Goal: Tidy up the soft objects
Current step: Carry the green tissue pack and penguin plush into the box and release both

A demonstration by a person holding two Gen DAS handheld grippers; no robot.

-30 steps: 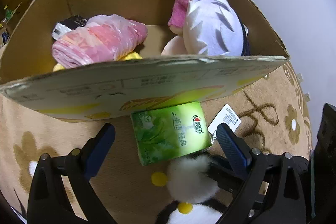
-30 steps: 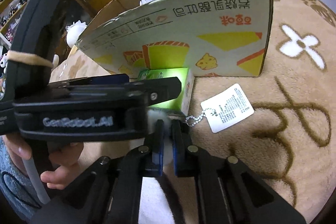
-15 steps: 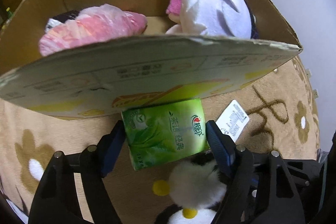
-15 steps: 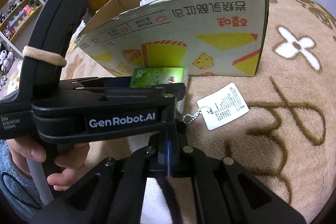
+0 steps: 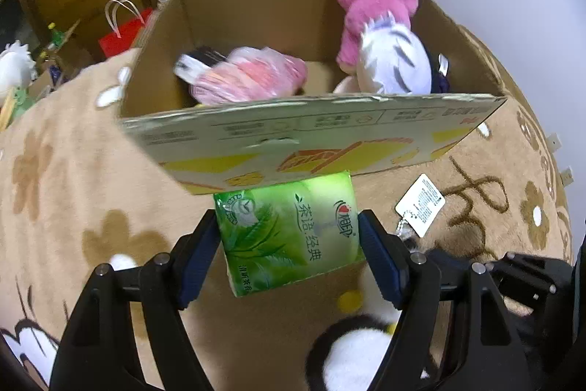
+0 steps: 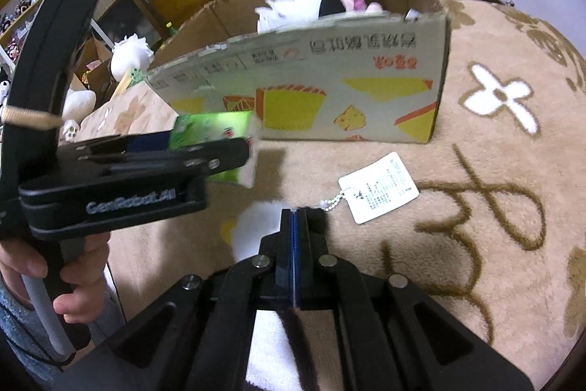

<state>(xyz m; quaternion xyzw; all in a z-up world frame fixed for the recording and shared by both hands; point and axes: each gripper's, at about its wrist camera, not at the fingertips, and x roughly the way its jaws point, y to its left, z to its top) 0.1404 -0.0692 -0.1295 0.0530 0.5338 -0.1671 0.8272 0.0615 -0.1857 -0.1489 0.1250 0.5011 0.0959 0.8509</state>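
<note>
My left gripper point(image 5: 289, 244) has its fingers pressed against both sides of the green tissue pack point(image 5: 289, 229), held clear of the rug just before the cardboard box point(image 5: 311, 131). My right gripper point(image 6: 294, 226) is pinched fully together on the black-and-white plush point(image 6: 256, 226). On the tan rug point(image 6: 494, 189) lies its white tag point(image 6: 379, 187).

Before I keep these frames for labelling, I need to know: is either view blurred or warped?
Left wrist view: mostly sharp, print on the green tissue pack legible, fisheye bowing the printed cardboard box rim. Right wrist view: motion blur smears the pack, the box lettering and the left gripper; the white paper tag stays fairly crisp.
</note>
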